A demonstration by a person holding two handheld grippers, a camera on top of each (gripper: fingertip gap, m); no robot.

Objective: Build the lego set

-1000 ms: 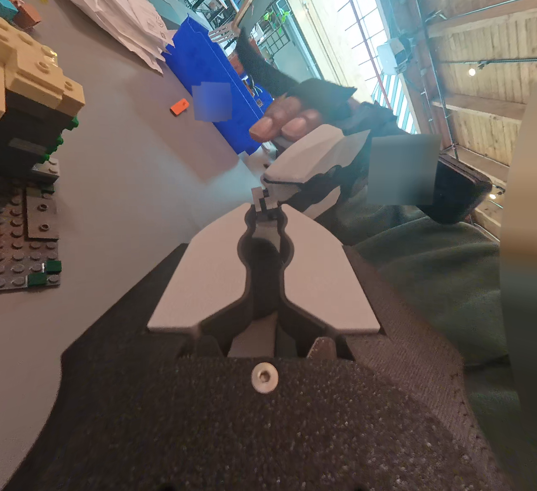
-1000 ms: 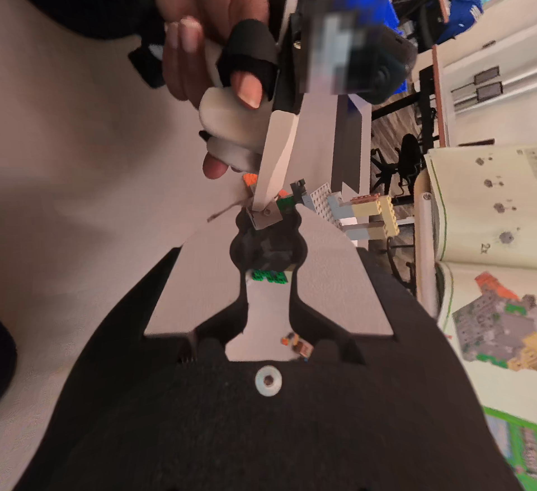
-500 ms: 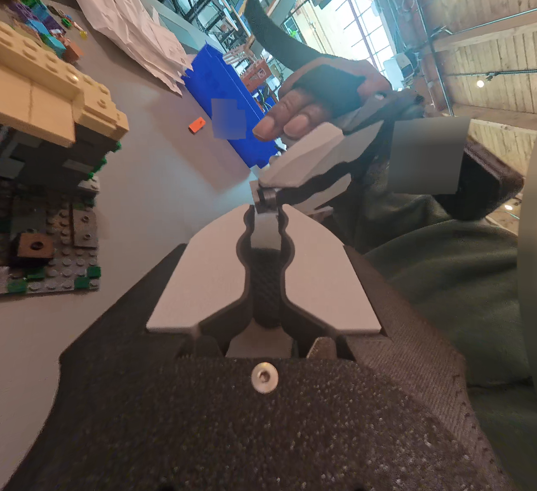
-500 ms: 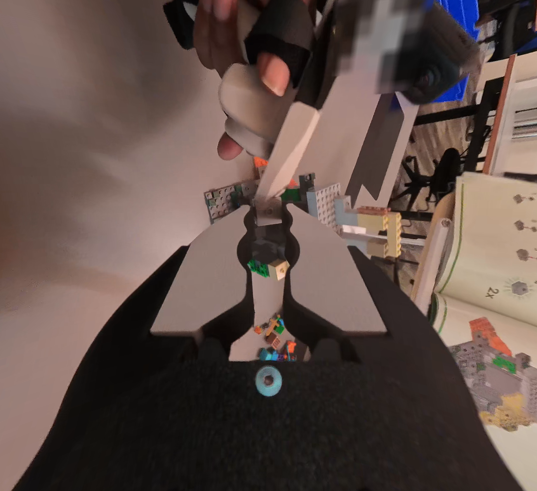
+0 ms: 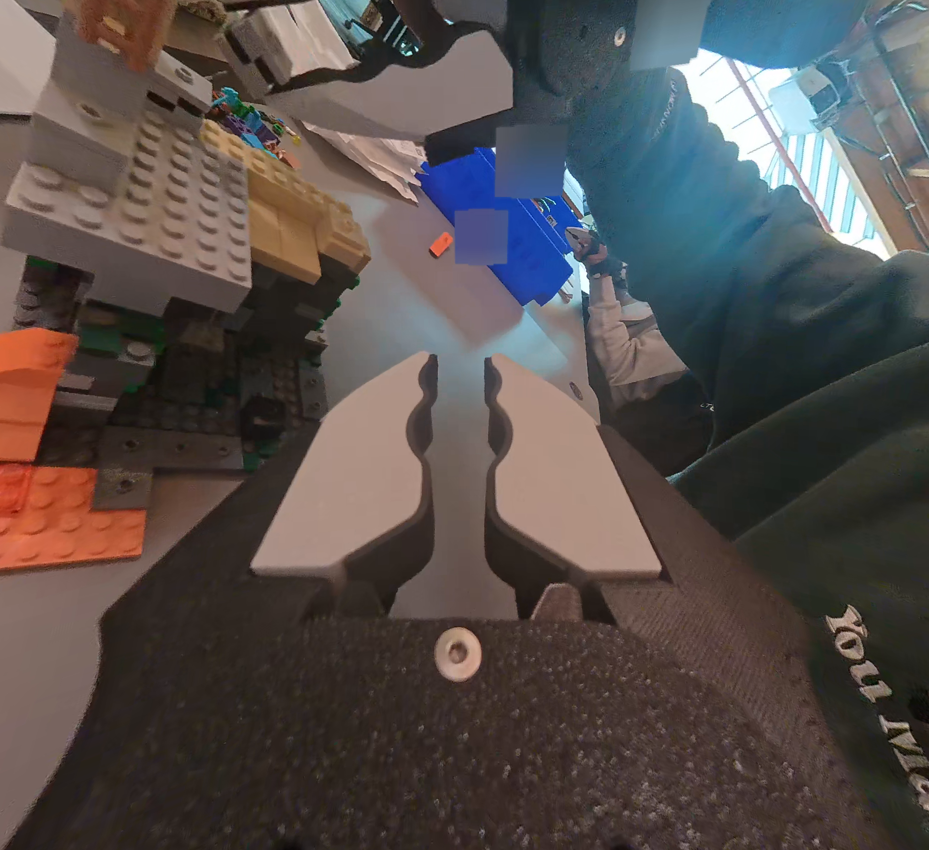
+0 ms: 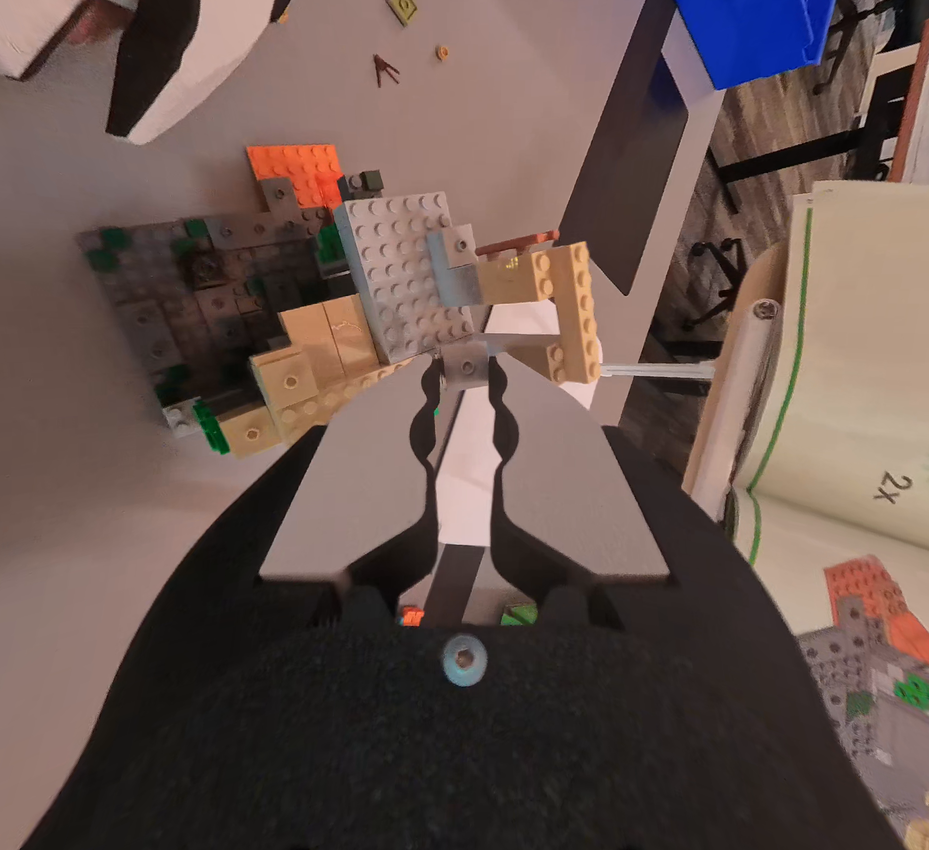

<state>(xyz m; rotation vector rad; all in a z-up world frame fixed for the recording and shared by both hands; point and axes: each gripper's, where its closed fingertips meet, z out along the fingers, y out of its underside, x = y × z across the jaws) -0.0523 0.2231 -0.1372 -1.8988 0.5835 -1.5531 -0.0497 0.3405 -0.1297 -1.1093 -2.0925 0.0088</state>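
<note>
Lego build (image 6: 311, 303), studded and blocky; right hand-held gripper (image 6: 465, 366) pinches small grey plate (image 6: 466, 367).

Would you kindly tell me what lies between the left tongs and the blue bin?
In the left wrist view, only bare grey tabletop lies between the open left tongs and the blue bin; a small orange piece sits beside it.
</note>
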